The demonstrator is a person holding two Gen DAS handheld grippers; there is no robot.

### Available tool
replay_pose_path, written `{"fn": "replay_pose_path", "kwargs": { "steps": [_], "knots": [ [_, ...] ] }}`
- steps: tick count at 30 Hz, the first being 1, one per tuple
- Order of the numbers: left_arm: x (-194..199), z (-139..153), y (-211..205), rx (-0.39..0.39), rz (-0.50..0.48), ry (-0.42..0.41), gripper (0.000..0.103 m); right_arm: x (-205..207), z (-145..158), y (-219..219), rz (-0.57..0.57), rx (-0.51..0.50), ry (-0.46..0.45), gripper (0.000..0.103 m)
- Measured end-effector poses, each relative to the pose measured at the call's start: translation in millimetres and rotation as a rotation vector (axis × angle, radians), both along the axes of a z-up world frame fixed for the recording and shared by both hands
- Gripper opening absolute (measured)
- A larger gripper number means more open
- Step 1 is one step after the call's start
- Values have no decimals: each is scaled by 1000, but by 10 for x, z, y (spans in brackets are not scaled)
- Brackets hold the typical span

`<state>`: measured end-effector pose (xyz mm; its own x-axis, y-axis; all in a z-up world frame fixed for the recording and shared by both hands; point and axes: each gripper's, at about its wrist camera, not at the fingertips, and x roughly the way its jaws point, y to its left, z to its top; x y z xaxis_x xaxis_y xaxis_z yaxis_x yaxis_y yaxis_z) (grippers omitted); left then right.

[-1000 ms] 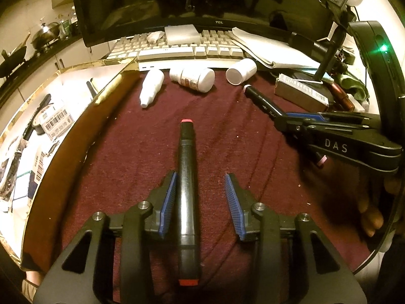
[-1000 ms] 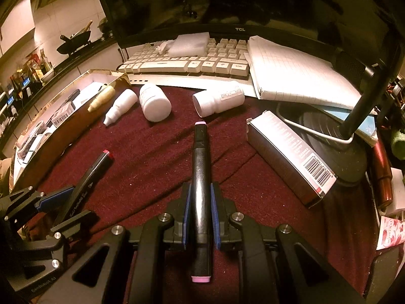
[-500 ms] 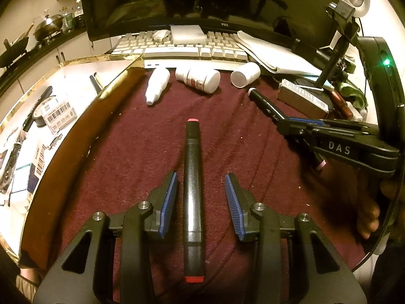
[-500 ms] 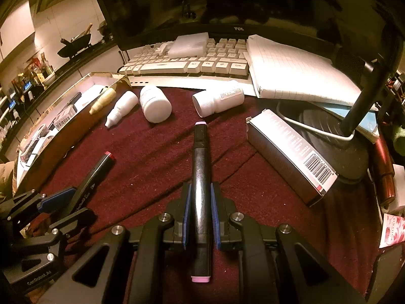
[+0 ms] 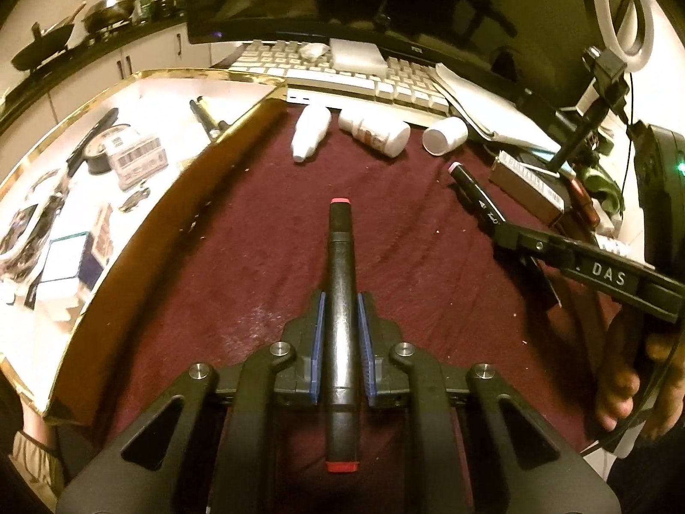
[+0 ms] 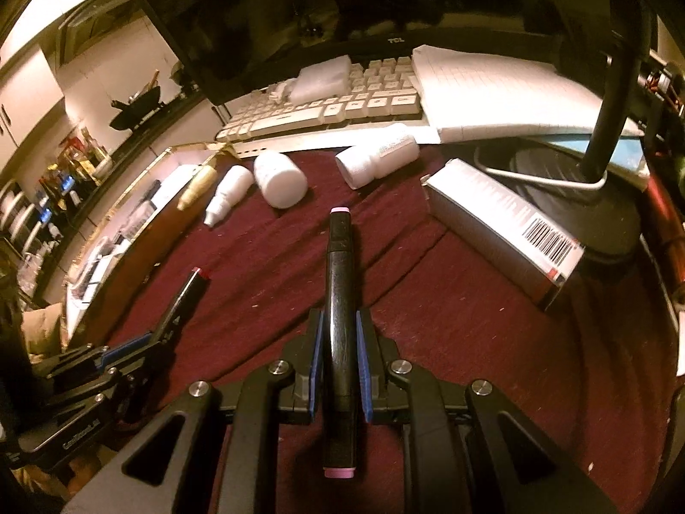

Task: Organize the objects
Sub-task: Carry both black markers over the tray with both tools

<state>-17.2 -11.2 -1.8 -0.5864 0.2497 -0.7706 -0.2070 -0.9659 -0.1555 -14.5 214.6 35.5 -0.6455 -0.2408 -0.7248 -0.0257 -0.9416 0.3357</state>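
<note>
The left gripper (image 5: 341, 334) pinches the red-tipped marker (image 5: 340, 295). The right gripper (image 6: 340, 351) pinches the pink-tipped marker (image 6: 339, 321). Bare red cloth (image 5: 257, 235) lies ahead, with the gold tray edge (image 5: 180, 197) on the left.

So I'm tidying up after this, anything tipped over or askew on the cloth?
Yes. Three white bottles lie on their sides near the keyboard: a dropper bottle and two pill bottles. A barcoded box sits skewed on the cloth. No spill visible.

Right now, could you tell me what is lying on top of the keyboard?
On the keyboard lie a white foam-like block and a small crumpled white scrap. The notepad overlaps its right end, so the keys beneath these are hidden.
</note>
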Motion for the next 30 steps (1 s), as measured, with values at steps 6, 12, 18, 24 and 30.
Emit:
{"fn": "replay_pose_path", "kwargs": {
  "steps": [6,12,18,24,30],
  "knots": [
    [21,122,-150,60,33,18,14,65,169,-143,42,-35,57,13],
    [-3,282,-340,117,62,29,14,17,338,-368,93,-36,89,13],
    [-53,484,-610,141,123,59,14,-157,419,-664,158,-54,101,13],
    [-186,676,-1035,162,221,61,14,-419,588,-996,226,-60,119,13],
    [-457,781,-1501,163,318,59,14,-796,645,-1326,292,-142,107,13]
  ]
}}
